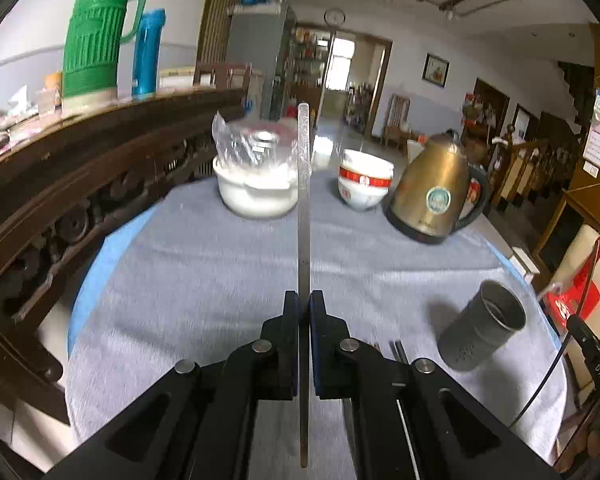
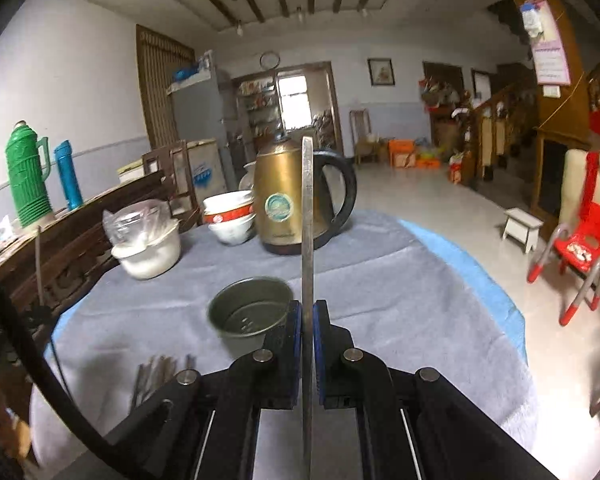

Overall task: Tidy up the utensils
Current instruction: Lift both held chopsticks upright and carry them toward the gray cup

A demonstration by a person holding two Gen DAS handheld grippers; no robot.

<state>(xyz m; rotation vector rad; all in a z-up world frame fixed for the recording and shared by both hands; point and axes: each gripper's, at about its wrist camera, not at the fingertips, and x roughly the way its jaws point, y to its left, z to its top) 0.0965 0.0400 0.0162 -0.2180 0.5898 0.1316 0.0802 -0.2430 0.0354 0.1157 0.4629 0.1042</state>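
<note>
My left gripper [image 1: 304,300] is shut on a long metal chopstick [image 1: 304,184] that points forward above the grey cloth. My right gripper [image 2: 307,308] is shut on another metal chopstick [image 2: 308,208], held above the table. A grey metal utensil cup [image 1: 484,326] stands on the cloth at the right of the left wrist view; it also shows in the right wrist view [image 2: 248,314], just left of the right gripper, open end up and empty. Several more chopsticks [image 2: 156,372] lie on the cloth at lower left.
At the far side of the table stand a white pot with a plastic bag [image 1: 256,184], stacked red-and-white bowls [image 1: 364,180] and a brass kettle [image 1: 436,192]. A carved wooden sideboard [image 1: 80,184] with green and blue flasks runs along the left. A red chair [image 2: 580,240] stands on the floor.
</note>
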